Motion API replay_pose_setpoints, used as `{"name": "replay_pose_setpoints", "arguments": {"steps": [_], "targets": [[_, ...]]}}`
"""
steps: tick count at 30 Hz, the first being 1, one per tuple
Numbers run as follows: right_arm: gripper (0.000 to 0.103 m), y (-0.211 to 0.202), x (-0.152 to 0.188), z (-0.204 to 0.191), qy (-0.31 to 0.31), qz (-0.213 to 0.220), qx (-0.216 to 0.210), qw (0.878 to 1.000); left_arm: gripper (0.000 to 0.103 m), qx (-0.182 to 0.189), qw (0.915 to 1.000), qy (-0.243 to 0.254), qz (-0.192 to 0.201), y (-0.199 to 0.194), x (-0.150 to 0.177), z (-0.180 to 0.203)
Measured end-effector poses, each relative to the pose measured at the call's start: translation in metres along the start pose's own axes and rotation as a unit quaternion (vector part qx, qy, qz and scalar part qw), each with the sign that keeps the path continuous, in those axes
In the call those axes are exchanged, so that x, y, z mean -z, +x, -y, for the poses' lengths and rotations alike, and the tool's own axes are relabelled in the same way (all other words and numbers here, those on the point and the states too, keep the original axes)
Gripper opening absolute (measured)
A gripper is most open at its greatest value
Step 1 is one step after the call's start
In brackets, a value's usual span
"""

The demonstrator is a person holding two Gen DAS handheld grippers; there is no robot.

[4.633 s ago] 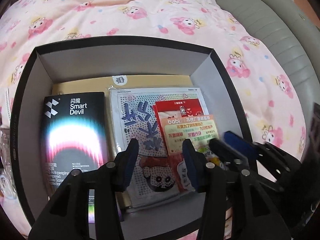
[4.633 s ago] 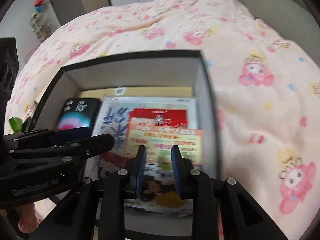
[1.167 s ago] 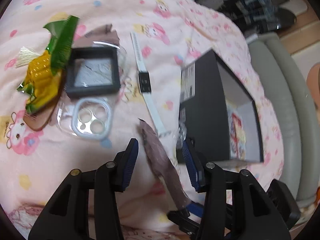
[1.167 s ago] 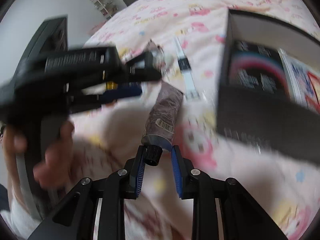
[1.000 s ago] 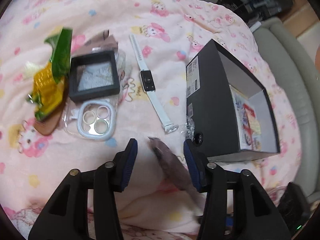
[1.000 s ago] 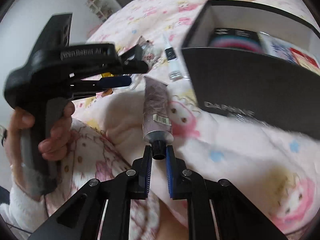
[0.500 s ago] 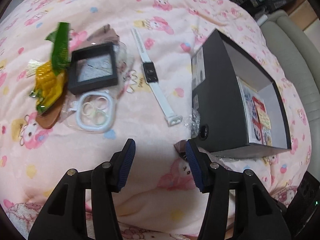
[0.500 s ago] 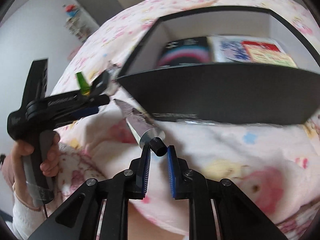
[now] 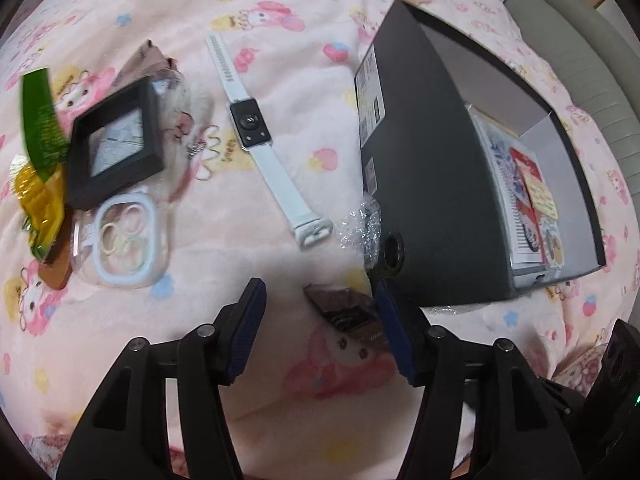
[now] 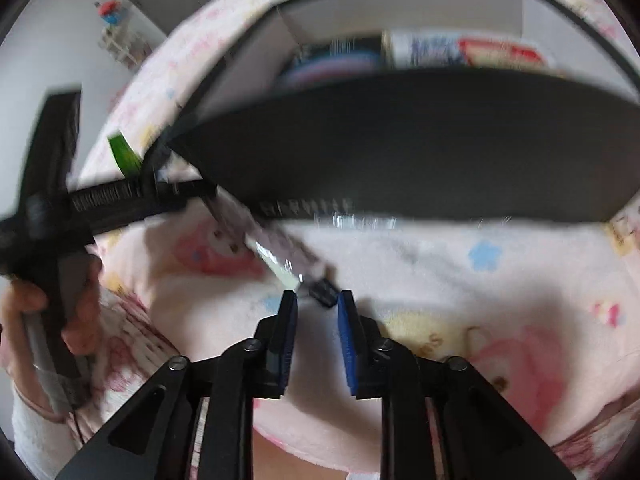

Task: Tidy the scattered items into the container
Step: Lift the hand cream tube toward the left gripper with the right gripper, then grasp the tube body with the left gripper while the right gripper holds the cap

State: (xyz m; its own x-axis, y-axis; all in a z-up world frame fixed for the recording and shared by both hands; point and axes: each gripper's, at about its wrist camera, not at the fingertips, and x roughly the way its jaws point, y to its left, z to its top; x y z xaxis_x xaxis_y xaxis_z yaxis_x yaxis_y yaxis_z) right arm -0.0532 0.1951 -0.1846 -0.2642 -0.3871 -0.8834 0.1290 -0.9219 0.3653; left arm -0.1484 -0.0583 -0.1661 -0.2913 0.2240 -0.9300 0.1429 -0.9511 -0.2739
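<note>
A black box (image 9: 424,184) lies on the pink bedspread, holding cards and packets. My left gripper (image 9: 320,328) is open and empty above the bed. A brown tube (image 9: 344,312) lies between its fingers, below them. A white watch (image 9: 256,136), a black frame (image 9: 116,144), a clear phone case (image 9: 124,248) and a green-yellow snack bag (image 9: 38,160) lie scattered at the left. In the blurred right wrist view, my right gripper (image 10: 318,312) is slightly open, with the tube's black cap (image 10: 324,292) just past its tips. The box wall (image 10: 420,152) fills the upper part.
Crumpled clear plastic (image 9: 360,228) lies against the box's near corner. A grey padded edge (image 9: 580,60) runs behind the box. The hand with the left gripper (image 10: 60,240) shows at the left in the right wrist view.
The right gripper shut on the tube's cap and dragged the tube toward the box. Its jaws now stand a little apart. The left gripper swung from over the box to over the scattered items.
</note>
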Motion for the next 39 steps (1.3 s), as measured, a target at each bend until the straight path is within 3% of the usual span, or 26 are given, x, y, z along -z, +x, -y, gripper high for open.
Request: {"name": "replay_pose_setpoints", "arguments": {"steps": [4, 10, 14, 19, 24, 27, 29, 32, 37, 39], "targets": [[0.038, 0.012, -0.007, -0.003, -0.003, -0.001, -0.003, 1.000, 0.055, 0.011, 0.9999, 0.007, -0.004, 0.003, 0.000, 0.003], [0.038, 0.027, -0.011, -0.011, -0.026, 0.000, 0.014, 1.000, 0.050, 0.045, 0.9987, -0.016, -0.018, 0.004, 0.001, -0.006], [0.036, 0.012, -0.008, -0.008, -0.015, 0.012, -0.013, 1.000, 0.046, 0.087, 0.9956, -0.011, -0.032, -0.004, 0.011, -0.005], [0.033, -0.006, -0.008, 0.007, 0.028, 0.032, -0.058, 0.997, 0.044, 0.054, 0.9985, -0.009, 0.005, -0.022, 0.022, -0.009], [0.034, -0.006, -0.014, 0.012, 0.049, 0.041, -0.004, 0.998, 0.046, 0.025, 0.9993, -0.027, -0.001, -0.012, 0.016, -0.013], [0.034, -0.014, -0.017, 0.019, 0.067, 0.071, 0.041, 0.994, 0.046, 0.040, 0.9989, -0.025, -0.006, -0.011, 0.015, -0.014], [0.034, -0.019, -0.020, 0.029, 0.089, 0.085, 0.024, 0.992, 0.048, 0.056, 0.9980, -0.026, -0.015, -0.006, 0.013, -0.013], [0.034, -0.010, -0.020, 0.037, 0.120, 0.055, -0.018, 0.991, 0.049, 0.078, 0.9961, -0.019, -0.037, 0.003, 0.010, -0.009], [0.034, -0.012, -0.017, 0.018, 0.078, 0.049, -0.039, 0.995, 0.059, 0.068, 0.9970, -0.012, -0.035, 0.007, 0.008, -0.007], [0.034, 0.000, -0.017, 0.010, 0.048, 0.030, -0.002, 0.998, 0.062, 0.064, 0.9966, -0.012, -0.050, 0.015, 0.005, -0.007]]}}
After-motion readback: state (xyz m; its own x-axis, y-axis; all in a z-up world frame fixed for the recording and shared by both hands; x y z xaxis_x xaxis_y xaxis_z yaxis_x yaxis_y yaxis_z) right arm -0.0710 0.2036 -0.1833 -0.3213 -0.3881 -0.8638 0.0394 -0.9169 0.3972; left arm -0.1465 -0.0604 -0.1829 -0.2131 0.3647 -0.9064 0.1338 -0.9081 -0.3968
